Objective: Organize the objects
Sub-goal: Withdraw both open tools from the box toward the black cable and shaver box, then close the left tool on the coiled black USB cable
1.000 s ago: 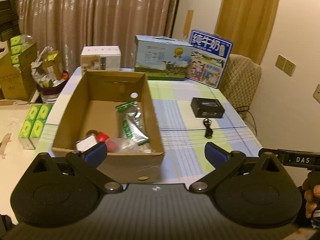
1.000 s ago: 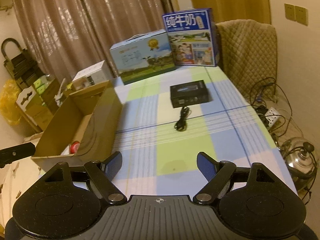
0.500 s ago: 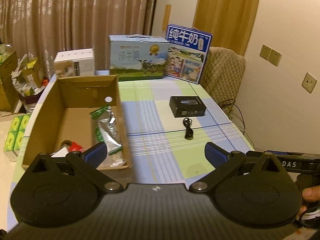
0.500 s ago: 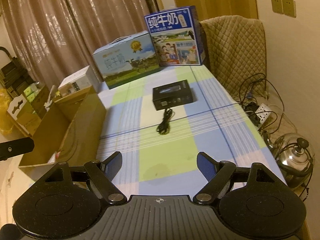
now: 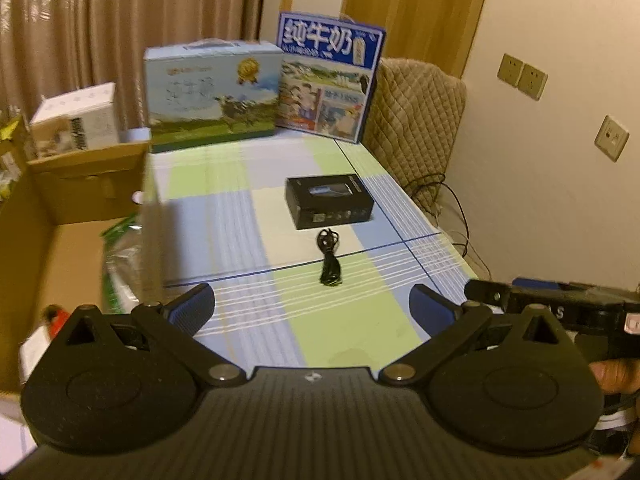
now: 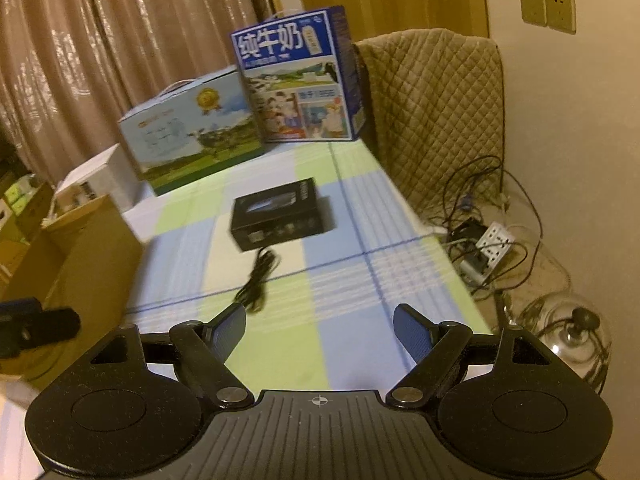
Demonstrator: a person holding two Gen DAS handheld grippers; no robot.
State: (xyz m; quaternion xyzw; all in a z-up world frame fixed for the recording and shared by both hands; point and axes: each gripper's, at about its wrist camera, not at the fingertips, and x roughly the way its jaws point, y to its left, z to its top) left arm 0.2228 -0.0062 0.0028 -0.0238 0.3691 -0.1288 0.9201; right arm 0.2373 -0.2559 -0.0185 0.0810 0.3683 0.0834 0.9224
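A small black box (image 5: 329, 202) lies on the checked tablecloth, with a coiled black cable (image 5: 329, 256) just in front of it. Both show in the right wrist view too, the box (image 6: 278, 214) and the cable (image 6: 258, 280). An open cardboard box (image 5: 76, 216) stands at the left with a foil packet (image 5: 120, 252) and small red and white items inside. My left gripper (image 5: 312, 310) is open and empty above the table, short of the cable. My right gripper (image 6: 319, 326) is open and empty, its left finger close to the cable's near end.
Two milk cartons, a light blue one (image 5: 212, 94) and a dark blue one (image 5: 330, 82), stand at the table's far edge beside a white box (image 5: 78, 120). A quilted chair (image 6: 436, 112) stands at the right. A power strip with wires (image 6: 494, 242) and a kettle (image 6: 576, 334) lie on the floor.
Both grippers have swung right and moved forward toward the black box and cable. The cardboard box has slid to the left edge of both views. Both grippers stay open.
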